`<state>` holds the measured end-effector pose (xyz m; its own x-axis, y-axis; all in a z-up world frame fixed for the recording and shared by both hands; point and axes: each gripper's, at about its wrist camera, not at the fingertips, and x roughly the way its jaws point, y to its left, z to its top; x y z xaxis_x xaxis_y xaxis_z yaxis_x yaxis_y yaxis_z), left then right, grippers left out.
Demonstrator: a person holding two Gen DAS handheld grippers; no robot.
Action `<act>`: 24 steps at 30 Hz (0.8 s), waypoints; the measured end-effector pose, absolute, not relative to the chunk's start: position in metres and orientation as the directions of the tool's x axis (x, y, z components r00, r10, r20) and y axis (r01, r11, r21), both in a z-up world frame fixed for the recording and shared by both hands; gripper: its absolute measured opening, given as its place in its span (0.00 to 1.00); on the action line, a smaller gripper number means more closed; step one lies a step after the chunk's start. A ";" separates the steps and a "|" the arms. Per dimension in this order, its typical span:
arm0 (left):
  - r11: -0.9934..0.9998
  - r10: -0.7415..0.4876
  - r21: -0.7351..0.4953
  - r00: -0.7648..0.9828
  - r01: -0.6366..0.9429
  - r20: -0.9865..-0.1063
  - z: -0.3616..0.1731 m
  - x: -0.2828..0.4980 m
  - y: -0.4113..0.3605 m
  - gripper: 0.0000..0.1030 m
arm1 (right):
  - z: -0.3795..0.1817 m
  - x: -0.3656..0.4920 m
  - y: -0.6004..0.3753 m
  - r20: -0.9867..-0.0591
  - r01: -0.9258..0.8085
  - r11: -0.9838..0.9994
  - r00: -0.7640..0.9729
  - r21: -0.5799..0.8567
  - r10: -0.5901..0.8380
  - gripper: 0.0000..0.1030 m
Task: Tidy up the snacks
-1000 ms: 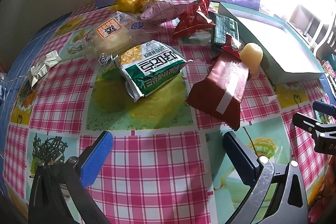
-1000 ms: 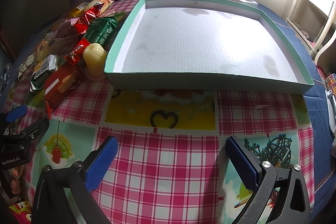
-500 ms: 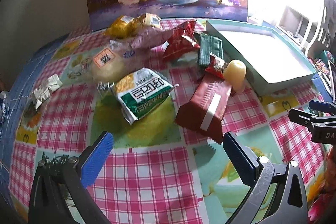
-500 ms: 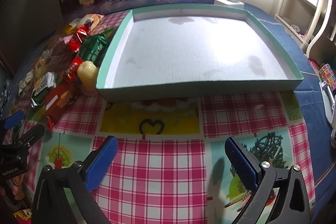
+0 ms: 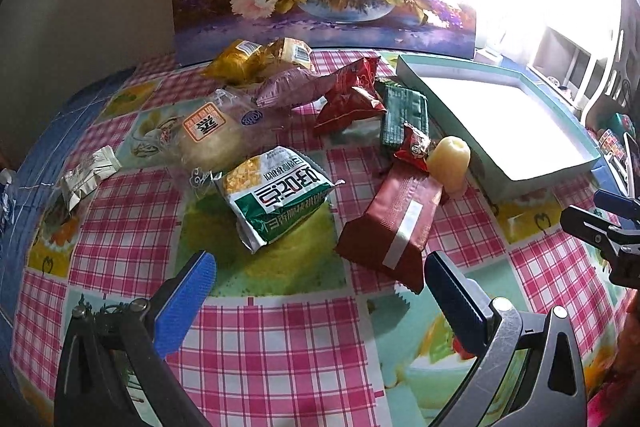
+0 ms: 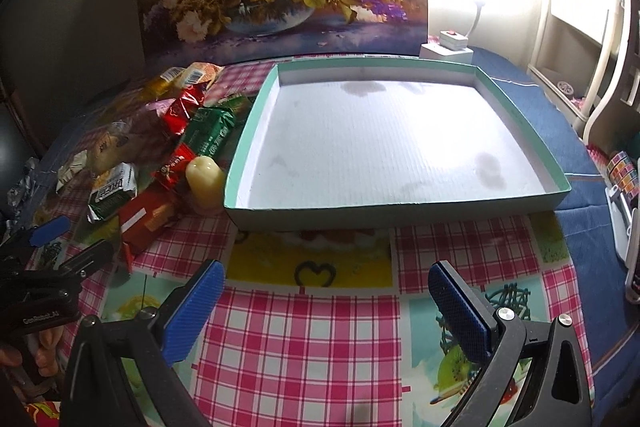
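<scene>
Left tongs spread over bare checked tabletop, snacks heaped just ahead, right tongs spread, facing empty tray's near edge, snacks touching its left wall

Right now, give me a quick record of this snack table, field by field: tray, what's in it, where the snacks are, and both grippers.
tray: teal-rimmed shallow box, white inside
tray contents: no snacks inside
snacks: piled on the checked tablecloth left of the tray
nearest to left gripper: dark red packet and green-and-white packet
beside the tray: pale yellow jelly cup, next to its near left corner
left gripper: open, holding nothing, aimed at the pile
right gripper: open, holding nothing, facing the tray
</scene>
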<state>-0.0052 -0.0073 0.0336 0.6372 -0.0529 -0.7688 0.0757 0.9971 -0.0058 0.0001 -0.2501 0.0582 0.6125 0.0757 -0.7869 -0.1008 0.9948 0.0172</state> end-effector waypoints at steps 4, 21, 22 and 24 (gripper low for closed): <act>0.997 -0.055 -0.010 0.640 0.074 -0.767 0.033 -0.005 -0.007 1.00 | 0.059 -0.001 -0.249 -0.787 -0.097 0.995 0.613 0.014 0.070 1.00; 0.997 -0.055 -0.009 0.646 0.075 -0.761 0.033 -0.007 -0.010 1.00 | 0.050 0.005 -0.248 -0.803 -0.074 0.997 0.595 -0.016 0.031 1.00; 0.997 -0.055 -0.008 0.646 0.075 -0.761 0.033 -0.007 -0.011 1.00 | 0.050 0.006 -0.248 -0.803 -0.074 0.997 0.595 -0.020 0.028 1.00; 0.997 -0.058 -0.010 0.645 0.077 -0.762 0.033 -0.007 -0.010 1.00 | 0.050 0.006 -0.247 -0.804 -0.075 0.997 0.594 -0.026 0.024 1.00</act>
<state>-0.0068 -0.0104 0.0327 0.6447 -0.0577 -0.7622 0.0771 0.9970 -0.0103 0.0056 -0.2466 0.0498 0.5944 0.0237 -0.8038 -0.0754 0.9968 -0.0264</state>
